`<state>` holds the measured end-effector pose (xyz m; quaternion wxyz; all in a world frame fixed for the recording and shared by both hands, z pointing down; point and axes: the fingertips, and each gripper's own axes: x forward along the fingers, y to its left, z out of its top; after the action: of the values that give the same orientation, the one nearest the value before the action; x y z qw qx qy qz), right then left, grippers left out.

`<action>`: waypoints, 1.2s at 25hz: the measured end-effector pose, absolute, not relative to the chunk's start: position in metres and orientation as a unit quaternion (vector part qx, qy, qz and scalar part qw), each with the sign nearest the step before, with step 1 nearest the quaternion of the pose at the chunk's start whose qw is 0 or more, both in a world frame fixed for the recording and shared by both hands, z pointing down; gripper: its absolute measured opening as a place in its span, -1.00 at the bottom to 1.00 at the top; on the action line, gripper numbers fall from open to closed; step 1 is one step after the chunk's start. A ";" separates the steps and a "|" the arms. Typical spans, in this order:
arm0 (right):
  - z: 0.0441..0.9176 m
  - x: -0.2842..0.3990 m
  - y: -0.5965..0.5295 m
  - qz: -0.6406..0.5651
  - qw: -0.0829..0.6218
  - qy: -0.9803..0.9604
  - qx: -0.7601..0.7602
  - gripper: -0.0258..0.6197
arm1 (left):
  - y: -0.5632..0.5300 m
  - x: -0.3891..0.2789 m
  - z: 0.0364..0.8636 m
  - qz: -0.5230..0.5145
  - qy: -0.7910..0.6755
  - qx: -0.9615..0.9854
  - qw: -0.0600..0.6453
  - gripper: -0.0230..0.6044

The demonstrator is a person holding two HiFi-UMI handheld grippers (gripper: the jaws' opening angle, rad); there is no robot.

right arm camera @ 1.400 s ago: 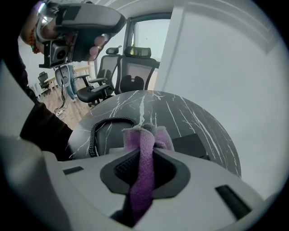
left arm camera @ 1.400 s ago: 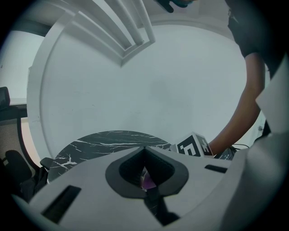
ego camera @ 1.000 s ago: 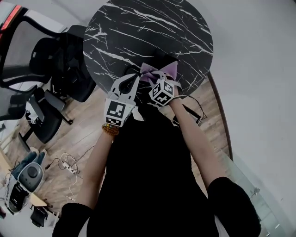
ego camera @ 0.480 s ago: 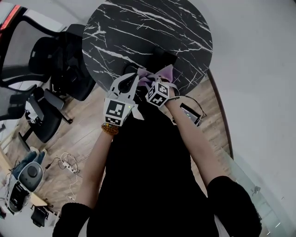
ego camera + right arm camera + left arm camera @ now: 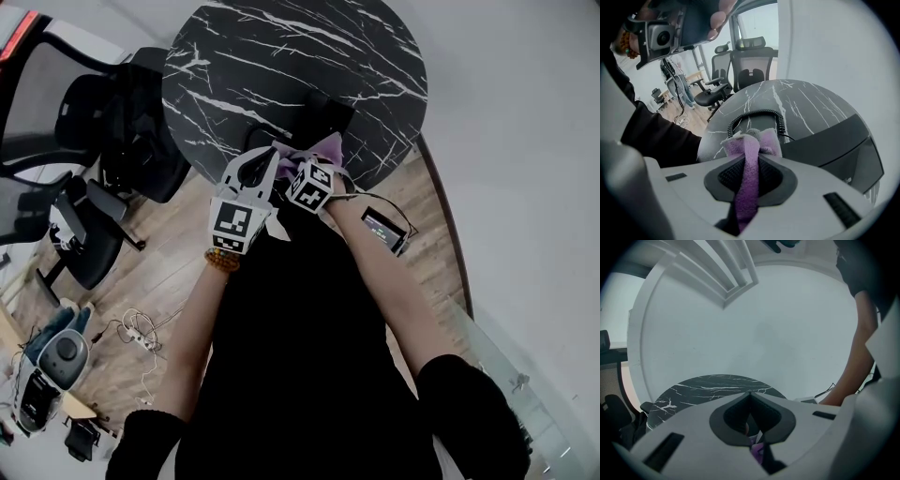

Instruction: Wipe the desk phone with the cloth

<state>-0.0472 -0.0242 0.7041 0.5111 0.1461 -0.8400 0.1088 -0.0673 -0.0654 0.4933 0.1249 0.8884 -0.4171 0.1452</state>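
A black desk phone (image 5: 324,114) sits near the front edge of the round black marble table (image 5: 281,56). My right gripper (image 5: 307,165) is shut on a purple cloth (image 5: 317,150), which lies bunched against the phone's near side. In the right gripper view the cloth (image 5: 749,154) runs up between the jaws, with the phone's coiled cord (image 5: 754,115) just beyond and its dark body (image 5: 834,140) to the right. My left gripper (image 5: 254,165) hovers just left of the cloth, its jaws closed tip to tip (image 5: 750,394) with nothing seen between them.
Black office chairs (image 5: 103,122) stand left of the table over a wooden floor. A small screen device with a cable (image 5: 384,230) lies on the floor to the right. A power strip (image 5: 141,333) and other equipment (image 5: 56,356) lie at lower left. A pale wall runs along the right.
Both grippers have shifted a little left and toward the phone. The cloth has slid leftward along the phone's near side with the right gripper.
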 end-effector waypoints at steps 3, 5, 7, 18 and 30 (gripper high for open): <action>0.697 -0.049 -0.018 0.169 0.487 -0.846 0.135 -0.71 | -0.066 -0.065 0.487 0.132 -0.418 0.891 0.119 -0.89; 0.672 -0.050 -0.025 0.210 0.429 -0.866 0.149 -0.71 | -0.066 -0.066 0.477 0.111 -0.412 0.898 0.111 -0.89; 0.640 -0.043 -0.037 0.228 0.364 -0.886 0.175 -0.71 | -0.063 -0.065 0.466 0.086 -0.391 0.911 0.101 -0.89; 0.471 0.037 -0.086 0.304 0.034 -0.909 0.284 -0.71 | -0.059 -0.036 0.450 0.092 -0.328 0.938 0.069 -0.89; 0.489 0.097 -0.115 0.276 0.074 -0.892 0.350 -0.71 | -0.050 -0.005 0.454 0.103 -0.315 0.941 0.064 -0.89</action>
<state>0.0969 -0.1153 0.4893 0.0739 0.3502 -0.8921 0.2758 -0.0049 -0.0502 0.4536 0.0642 0.9414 -0.3147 0.1031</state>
